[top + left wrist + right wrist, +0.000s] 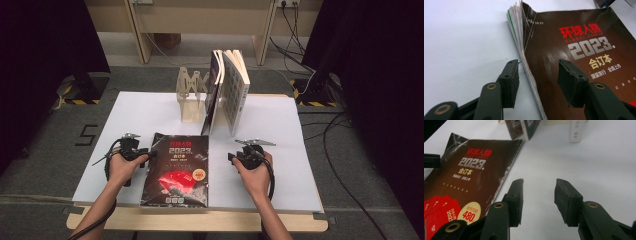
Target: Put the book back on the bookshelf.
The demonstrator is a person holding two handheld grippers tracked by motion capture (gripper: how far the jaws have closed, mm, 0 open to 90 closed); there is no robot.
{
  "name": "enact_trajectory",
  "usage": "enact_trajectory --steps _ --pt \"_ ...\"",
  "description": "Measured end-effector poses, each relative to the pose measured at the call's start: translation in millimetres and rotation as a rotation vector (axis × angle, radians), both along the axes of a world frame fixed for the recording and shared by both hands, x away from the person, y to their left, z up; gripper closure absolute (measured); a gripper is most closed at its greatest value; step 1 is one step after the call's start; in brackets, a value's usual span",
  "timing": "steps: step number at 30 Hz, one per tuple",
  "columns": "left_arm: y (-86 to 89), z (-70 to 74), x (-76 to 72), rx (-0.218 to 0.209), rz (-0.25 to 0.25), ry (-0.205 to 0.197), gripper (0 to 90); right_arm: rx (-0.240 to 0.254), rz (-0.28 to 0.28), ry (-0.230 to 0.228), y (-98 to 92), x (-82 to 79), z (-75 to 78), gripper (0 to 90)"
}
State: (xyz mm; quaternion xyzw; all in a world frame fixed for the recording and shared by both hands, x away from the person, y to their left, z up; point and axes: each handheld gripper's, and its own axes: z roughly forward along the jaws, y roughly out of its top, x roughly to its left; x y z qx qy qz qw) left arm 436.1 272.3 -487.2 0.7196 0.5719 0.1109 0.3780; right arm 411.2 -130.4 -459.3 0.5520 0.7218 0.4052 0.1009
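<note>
A dark book (175, 170) with red and white cover print lies flat at the front middle of the white board (145, 110). My left gripper (149, 155) is at the book's left edge. In the left gripper view the book (579, 45) has its fanned page edge between the jaws of the left gripper (539, 63): one jaw is low beside the pages, the other over the cover, and the pads stand clear of it. My right gripper (239, 153) is open over bare board to the right of the book (474, 167), and the right gripper (539, 182) has nothing between its fingers.
A wooden rack (192, 92) stands at the back of the board with two upright books (230, 87) leaning at its right. Their lower ends (522, 127) and a rack foot (576, 131) lie ahead of the right gripper. Cables run over the floor at right.
</note>
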Motion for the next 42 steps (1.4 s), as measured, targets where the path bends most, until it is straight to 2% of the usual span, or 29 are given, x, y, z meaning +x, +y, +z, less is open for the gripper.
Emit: enact_trajectory --steps 5,6,9,13,19,23,36,42 --pt "-0.1 -1.4 0.0 -0.01 -0.008 -0.001 56.3 0.002 0.032 0.032 12.8 2.1 -3.7 59.0" --pt "-0.7 -1.5 0.1 0.001 -0.014 -0.003 58.3 0.004 0.055 0.043 21.1 3.3 -5.2 59.1" --pt "-2.9 -1.3 -0.3 0.032 -0.022 -0.013 61.8 0.008 0.078 0.057 30.9 5.2 -7.7 59.1" --pt "-3.4 -1.4 -0.6 0.045 -0.033 -0.021 66.0 0.007 0.097 0.075 39.2 6.9 -12.0 59.1" --pt "-3.9 -1.7 -0.7 0.053 -0.054 -0.03 67.6 0.006 0.107 0.102 41.6 8.5 -15.4 59.0" --pt "-5.7 -0.8 -1.8 0.08 -0.073 -0.041 68.4 0.005 0.104 0.098 40.1 9.0 -15.1 59.0" --pt "-15.9 0.7 -8.0 0.103 -0.136 -0.046 69.5 0.016 0.108 0.12 38.3 9.0 -17.8 59.0" --pt "-13.0 -0.9 -7.2 0.072 -0.129 -0.039 69.6 0.022 0.132 0.137 45.6 8.4 -22.0 59.9"
